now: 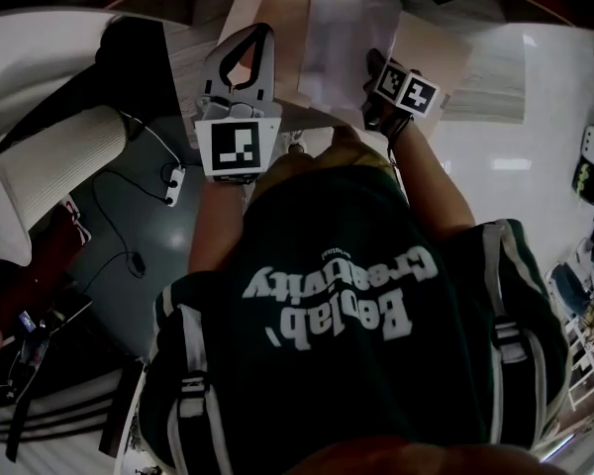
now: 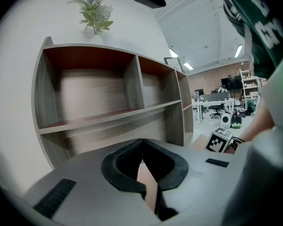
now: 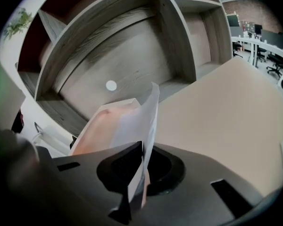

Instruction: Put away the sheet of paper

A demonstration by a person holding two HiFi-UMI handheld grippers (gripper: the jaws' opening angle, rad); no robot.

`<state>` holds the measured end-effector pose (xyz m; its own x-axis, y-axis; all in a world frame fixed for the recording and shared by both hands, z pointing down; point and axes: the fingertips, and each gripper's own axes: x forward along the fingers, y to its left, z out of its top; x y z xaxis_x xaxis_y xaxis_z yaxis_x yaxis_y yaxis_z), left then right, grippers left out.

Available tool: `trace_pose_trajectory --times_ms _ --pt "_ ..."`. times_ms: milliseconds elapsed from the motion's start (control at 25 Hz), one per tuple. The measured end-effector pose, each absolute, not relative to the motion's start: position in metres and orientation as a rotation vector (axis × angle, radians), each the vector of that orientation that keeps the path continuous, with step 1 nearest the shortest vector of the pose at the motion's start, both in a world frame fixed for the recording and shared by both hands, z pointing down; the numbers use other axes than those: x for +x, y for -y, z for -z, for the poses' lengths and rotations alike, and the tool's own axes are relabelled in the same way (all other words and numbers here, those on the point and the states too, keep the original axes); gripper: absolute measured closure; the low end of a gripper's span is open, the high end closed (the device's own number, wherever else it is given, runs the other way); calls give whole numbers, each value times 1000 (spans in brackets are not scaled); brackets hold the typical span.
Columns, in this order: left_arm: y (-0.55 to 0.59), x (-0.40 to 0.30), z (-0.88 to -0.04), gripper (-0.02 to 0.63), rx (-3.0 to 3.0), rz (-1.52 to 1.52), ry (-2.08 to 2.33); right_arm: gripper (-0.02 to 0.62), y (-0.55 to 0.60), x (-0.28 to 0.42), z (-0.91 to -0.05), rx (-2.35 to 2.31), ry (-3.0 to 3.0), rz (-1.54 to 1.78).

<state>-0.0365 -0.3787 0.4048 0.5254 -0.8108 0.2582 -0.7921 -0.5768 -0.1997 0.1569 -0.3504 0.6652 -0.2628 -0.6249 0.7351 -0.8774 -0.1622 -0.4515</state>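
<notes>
a: standing on edge, the sheet of paper (image 3: 146,112) is found where?

b: it is clamped by its lower edge between the closed jaws of the right gripper (image 3: 142,149). it is raised between the two leaves of a tan folder (image 1: 277,13) that is spread open in front of the person.

a: and how is the folder held open?

b: its left leaf is nipped by the left gripper (image 2: 142,145), whose jaws are shut on the thin tan edge. the wide right leaf (image 3: 226,121) is spread out to the right of the sheet. how deep the sheet is tucked into the fold cannot be told.

a: what is seen beyond the folder?

b: a wooden shelf unit (image 2: 141,84), divided into open compartments, is faced by both grippers. a small white disc (image 3: 111,85) is seen on the back panel of one compartment. a vase of flowers (image 2: 95,15) is set on top of the unit.
</notes>
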Motion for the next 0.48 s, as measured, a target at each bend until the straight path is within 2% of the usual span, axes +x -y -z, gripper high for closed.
trace_pose_trajectory --times_ms 120,160,200,480 --pt "377 -45 -405 588 -2685 507 -1438 550 354 149 -659 1691 1841 -1267" --pt "377 -48 -404 588 -2688 502 -1448 487 354 145 -655 1668 1855 -1227" --pt "377 -51 -404 588 -2692 495 -1460 391 354 143 -651 1641 1870 -1192" --pt "379 -60 -404 588 -2713 468 -1503 391 345 167 -620 1626 1871 -984"
